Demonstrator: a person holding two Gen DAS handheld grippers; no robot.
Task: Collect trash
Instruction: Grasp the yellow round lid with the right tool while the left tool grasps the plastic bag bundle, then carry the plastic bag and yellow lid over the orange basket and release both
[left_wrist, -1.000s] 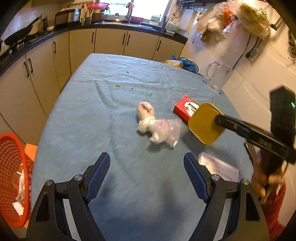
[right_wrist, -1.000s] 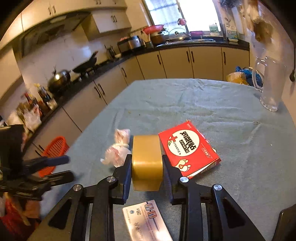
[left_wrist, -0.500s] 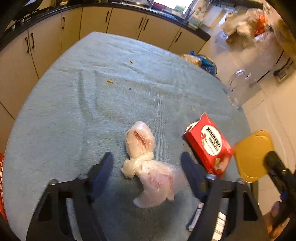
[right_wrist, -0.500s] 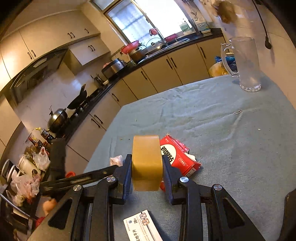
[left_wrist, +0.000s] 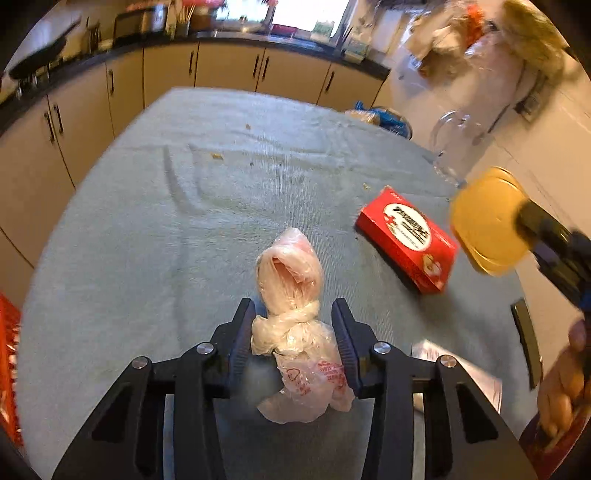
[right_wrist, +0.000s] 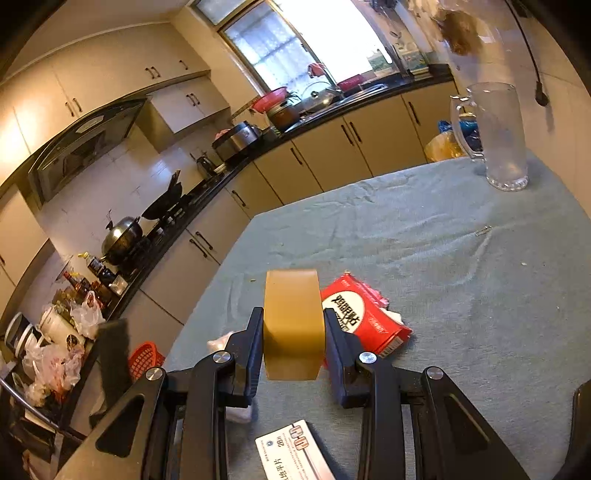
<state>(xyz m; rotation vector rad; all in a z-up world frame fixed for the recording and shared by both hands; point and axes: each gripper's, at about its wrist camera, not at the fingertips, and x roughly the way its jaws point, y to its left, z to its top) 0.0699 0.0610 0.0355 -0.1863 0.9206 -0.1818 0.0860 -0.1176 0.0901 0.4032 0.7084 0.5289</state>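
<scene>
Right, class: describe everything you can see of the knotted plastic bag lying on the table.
The plastic bag is thin, crinkled, translucent pinkish-white film with red print near its lower end. It is knotted at the middle, puffed into a loop above and bunched below. It lies on the grey-green tablecloth, left of the red box. The left gripper straddles its knot, fingers close on both sides; contact is unclear.

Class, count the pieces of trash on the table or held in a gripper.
4: knotted plastic bag between the left gripper fingers; yellow lid clamped in the right gripper; red box on the cloth; white packet nearest. Others may be hidden.
</scene>
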